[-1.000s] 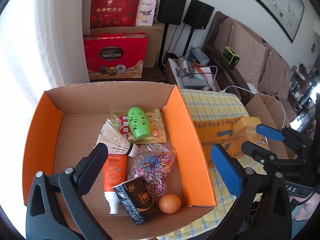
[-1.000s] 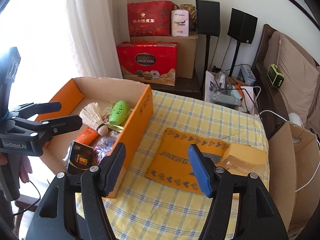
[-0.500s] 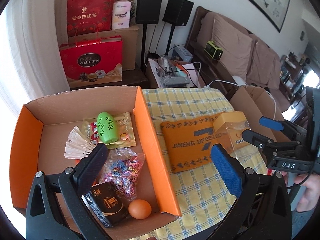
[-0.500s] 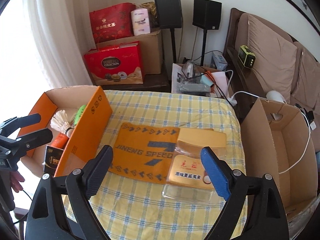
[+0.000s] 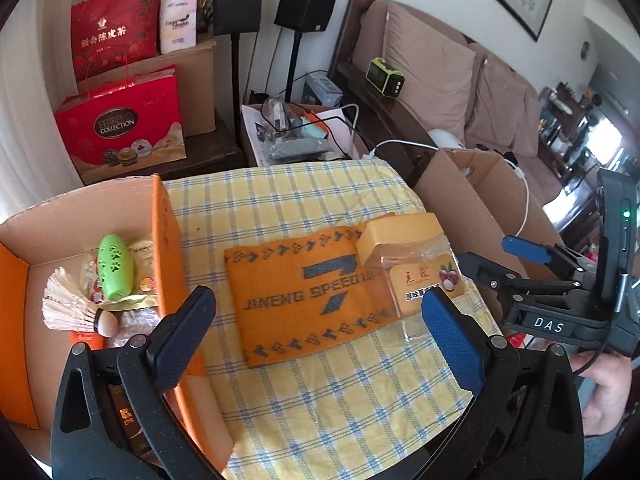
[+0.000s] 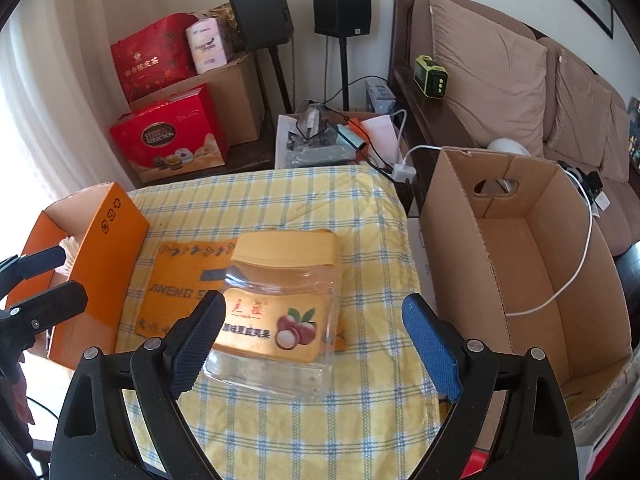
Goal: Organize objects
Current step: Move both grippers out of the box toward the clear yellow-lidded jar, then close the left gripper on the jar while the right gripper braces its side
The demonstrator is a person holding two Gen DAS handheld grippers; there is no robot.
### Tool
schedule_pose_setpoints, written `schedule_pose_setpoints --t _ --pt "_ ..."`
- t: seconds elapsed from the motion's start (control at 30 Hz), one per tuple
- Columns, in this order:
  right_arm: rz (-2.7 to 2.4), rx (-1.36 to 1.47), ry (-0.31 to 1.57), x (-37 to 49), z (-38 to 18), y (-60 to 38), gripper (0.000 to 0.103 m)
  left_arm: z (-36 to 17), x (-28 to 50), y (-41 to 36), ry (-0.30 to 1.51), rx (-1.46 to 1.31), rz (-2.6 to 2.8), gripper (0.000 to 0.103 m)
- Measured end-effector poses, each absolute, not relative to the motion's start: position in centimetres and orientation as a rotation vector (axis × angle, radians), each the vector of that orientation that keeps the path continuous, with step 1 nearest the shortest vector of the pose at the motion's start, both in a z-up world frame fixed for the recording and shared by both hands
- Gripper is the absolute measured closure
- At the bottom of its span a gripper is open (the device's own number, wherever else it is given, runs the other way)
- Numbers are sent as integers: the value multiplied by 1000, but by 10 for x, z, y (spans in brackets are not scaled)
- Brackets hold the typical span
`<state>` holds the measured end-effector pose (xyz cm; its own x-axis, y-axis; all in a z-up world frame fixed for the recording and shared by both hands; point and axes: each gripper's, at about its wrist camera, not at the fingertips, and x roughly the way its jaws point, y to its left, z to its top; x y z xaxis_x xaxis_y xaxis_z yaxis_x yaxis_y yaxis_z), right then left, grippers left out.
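Hovering over the desk with its yellow checked cloth, the right gripper has its fingers spread wide, with nothing between them yet. Right in front of it is a clear plastic jar lying on its side, yellow lid pointing away, fruit label facing up. The jar rests partly on an orange towel with dark lettering, spread flat on the cloth.

The left gripper is also spread apart and holding nothing, sitting above the near edge of the towel, just beside the wall of the orange box.

Inside that box there's a green toy with paw prints, a white shuttlecock and an orange tube partly hidden behind the gripper. Past the right edge of the desk stands an open brown cardboard box with a white cable draped into it.

Further back: a red gift bag, two black speakers on stands and a brown sofa.
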<state>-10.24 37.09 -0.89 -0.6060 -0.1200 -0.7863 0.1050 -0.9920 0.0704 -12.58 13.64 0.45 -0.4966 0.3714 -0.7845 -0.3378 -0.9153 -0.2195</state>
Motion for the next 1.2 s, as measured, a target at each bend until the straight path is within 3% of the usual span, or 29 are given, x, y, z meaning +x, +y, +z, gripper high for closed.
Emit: schedule_pose_setpoints --t 0.17,0.33,0.43,0.57,0.77,1.2 --pt "-2704 1358 -90 -103 -21 392 12 -12 -134 156 -106 -1323 2343 0" --pt "-2675 1382 -166 -106 -34 406 20 -29 -142 170 -133 -1366 2311 2" --pt "-2634 1386 -243 -109 -41 412 32 -41 -146 176 -143 -1393 2292 11" --pt "-2606 1393 -283 -112 -49 414 48 -56 -150 183 -163 -1426 2250 30" --pt "-2567 1357 -361 -115 -50 413 63 -69 -156 187 -252 -1446 2203 41" --pt "-2474 1342 -505 -121 -56 409 70 -76 -160 202 -334 -1440 2102 51"
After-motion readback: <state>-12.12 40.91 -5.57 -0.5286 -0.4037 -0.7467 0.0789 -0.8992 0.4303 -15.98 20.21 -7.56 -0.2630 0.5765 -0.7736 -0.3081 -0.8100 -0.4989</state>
